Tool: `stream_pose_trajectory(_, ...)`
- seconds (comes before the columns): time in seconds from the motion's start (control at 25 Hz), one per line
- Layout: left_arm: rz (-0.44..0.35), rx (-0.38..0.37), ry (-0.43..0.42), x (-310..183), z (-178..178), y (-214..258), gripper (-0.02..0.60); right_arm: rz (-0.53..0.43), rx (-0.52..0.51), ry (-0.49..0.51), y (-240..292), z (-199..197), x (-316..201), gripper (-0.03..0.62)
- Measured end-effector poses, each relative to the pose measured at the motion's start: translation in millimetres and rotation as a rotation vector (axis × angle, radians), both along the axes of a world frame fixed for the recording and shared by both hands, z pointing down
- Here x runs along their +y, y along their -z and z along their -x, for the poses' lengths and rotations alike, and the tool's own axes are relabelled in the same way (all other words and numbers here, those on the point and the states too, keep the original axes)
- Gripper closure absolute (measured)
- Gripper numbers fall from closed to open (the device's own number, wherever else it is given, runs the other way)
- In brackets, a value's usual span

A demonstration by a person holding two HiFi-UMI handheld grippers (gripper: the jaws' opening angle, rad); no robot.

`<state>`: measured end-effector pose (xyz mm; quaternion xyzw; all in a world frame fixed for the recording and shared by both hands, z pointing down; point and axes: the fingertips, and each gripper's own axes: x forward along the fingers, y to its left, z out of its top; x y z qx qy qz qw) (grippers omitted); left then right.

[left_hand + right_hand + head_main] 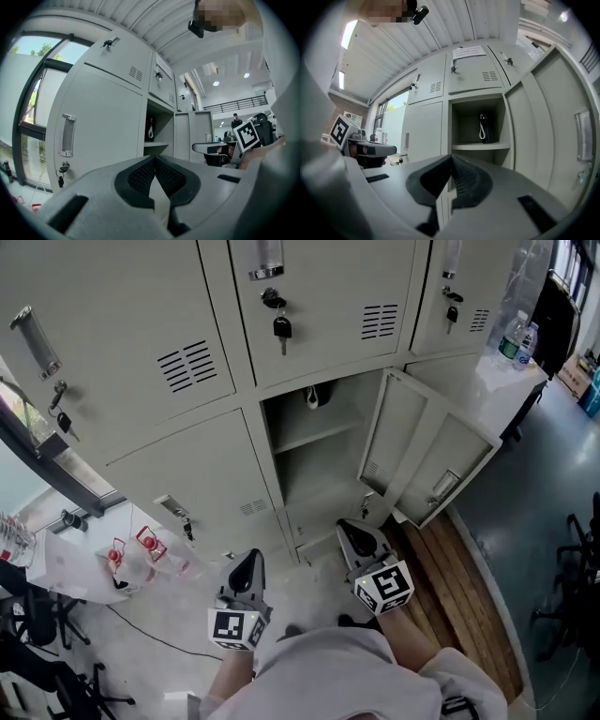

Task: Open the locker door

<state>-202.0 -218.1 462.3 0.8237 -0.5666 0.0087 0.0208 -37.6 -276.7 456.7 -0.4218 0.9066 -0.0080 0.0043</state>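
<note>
The beige locker bank fills the head view. One lower middle compartment [314, 442] stands open, and its door [427, 456] is swung out to the right. Inside are a shelf and a small dark object with a white loop [312, 397]. My left gripper [246, 570] is level in front of the closed locker to the left, shut and empty. My right gripper [361, 538] sits before the open compartment, near the door's lower edge, shut with nothing in it. The right gripper view shows the compartment [480, 126] ahead and the door [553, 117] at the right. The left gripper view shows the opening [157, 131].
Keys [282, 329] hang from the upper lockers' locks. The closed left locker has a metal handle [68, 135] and keys [61, 171]. A white table with red items [131, 554] is at the left. Bottles [514, 338] stand on a counter at the right, and an office chair [581, 559] beyond wooden flooring [459, 596].
</note>
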Motion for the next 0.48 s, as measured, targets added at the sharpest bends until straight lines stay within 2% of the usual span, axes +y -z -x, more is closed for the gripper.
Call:
stream_pose_trajectory(0.2,0.004,-0.002,0.020,2.2,-0.1,0.3,0.578,0.004,-0.008,0.024,-2.7,3.9,3.1,0.582)
stream_pose_trajectory(0.48,0.007,0.011,-0.001,6.2,-3.5,3.5,0.578,0.012,-0.016,0.048,-3.2,9.2,7.4,0.582)
